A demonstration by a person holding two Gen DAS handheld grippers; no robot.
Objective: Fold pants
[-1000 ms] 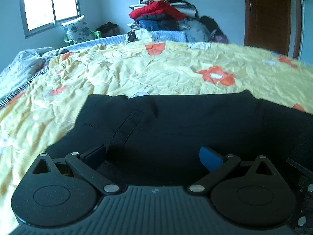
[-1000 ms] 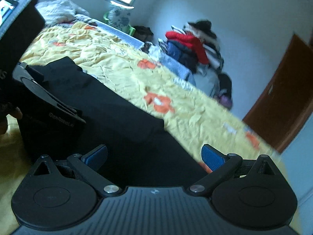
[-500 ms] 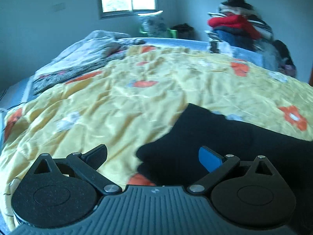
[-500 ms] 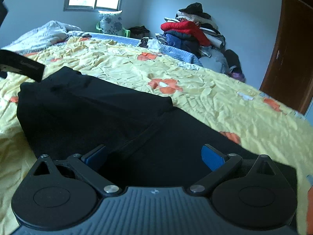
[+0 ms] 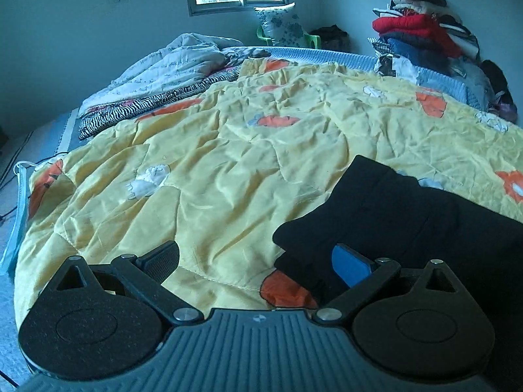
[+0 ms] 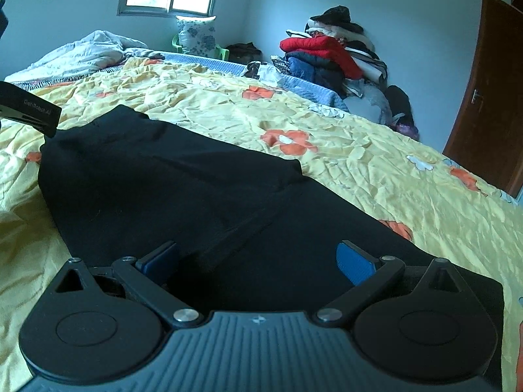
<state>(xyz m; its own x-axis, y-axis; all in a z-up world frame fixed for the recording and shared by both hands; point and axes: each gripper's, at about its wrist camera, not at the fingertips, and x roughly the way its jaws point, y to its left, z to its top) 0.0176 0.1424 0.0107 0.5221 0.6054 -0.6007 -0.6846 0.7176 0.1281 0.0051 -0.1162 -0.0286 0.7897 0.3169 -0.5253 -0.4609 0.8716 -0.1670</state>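
Pants [image 6: 183,189], black and already doubled over at least once, lie on the yellow flowered quilt [image 5: 228,163], their long axis running from the waist end on the left down toward the leg end on the right. Both tools are empty. The left gripper [image 5: 255,261] hangs with its jaws wide, aimed mostly at bare quilt; only its right pad [image 5: 351,264] sits over the corner of the fabric [image 5: 408,215], so the cloth lies off to that gripper's right rather than between the fingers. The right gripper [image 6: 258,261] is squarely over the garment, jaws just as wide, the dark cloth filling the whole gap ahead of it, though I cannot tell whether the pads touch it. In the right wrist view a part of the left tool [image 6: 31,111] shows at the far left edge, just beside the waist corner. To my eye the right hand is the better placed for the next pinch; the left would need to swing rightward onto the corner before closing. Since the bundle runs left to right, another fold would likely carry one end across to the other. Across the room a heap of clothes [image 6: 330,55] sits piled against the wall, well apart from the work.
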